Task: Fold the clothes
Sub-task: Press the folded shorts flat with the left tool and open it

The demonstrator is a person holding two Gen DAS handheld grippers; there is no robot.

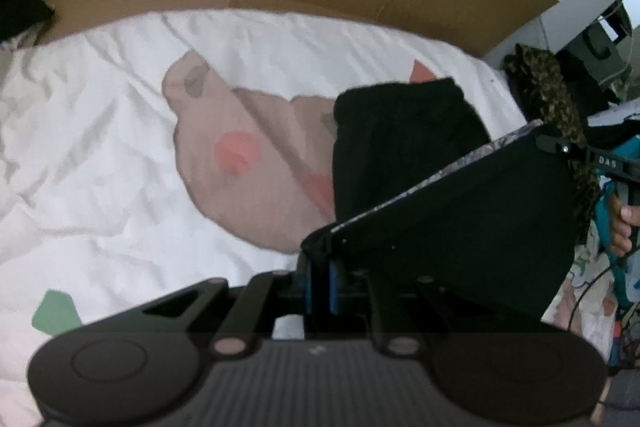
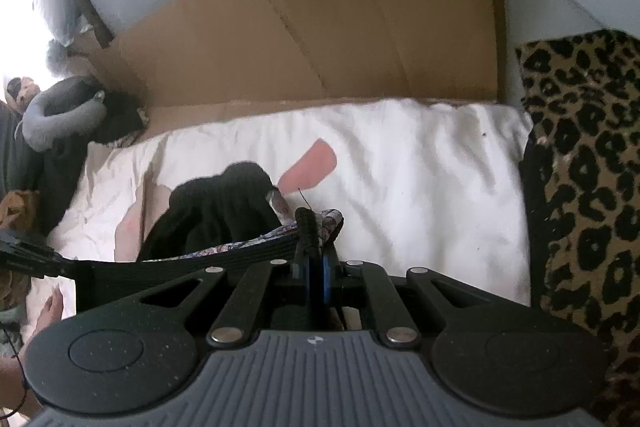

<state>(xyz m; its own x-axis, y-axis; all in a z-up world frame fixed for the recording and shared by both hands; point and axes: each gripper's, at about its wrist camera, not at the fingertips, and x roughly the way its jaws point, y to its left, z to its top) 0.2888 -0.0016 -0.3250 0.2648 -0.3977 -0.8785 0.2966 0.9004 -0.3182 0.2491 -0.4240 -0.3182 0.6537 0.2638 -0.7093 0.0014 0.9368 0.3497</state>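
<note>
Left gripper [image 1: 320,267] clenched on black garment [image 1: 460,227]. Right gripper [image 2: 316,251] pinches its patterned edge. Letters "DAS" on right tool.

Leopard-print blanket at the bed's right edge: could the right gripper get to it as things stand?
Probably not right away. The right gripper is shut on the black garment with the patterned waistband, stretched across to the left gripper. The leopard-print blanket lies unobstructed beside it, across bare white bedding.

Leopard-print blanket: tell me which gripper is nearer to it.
Right. The right gripper holds the black garment beside the leopard-print blanket; the left gripper grips the garment's other end, farther away.
</note>
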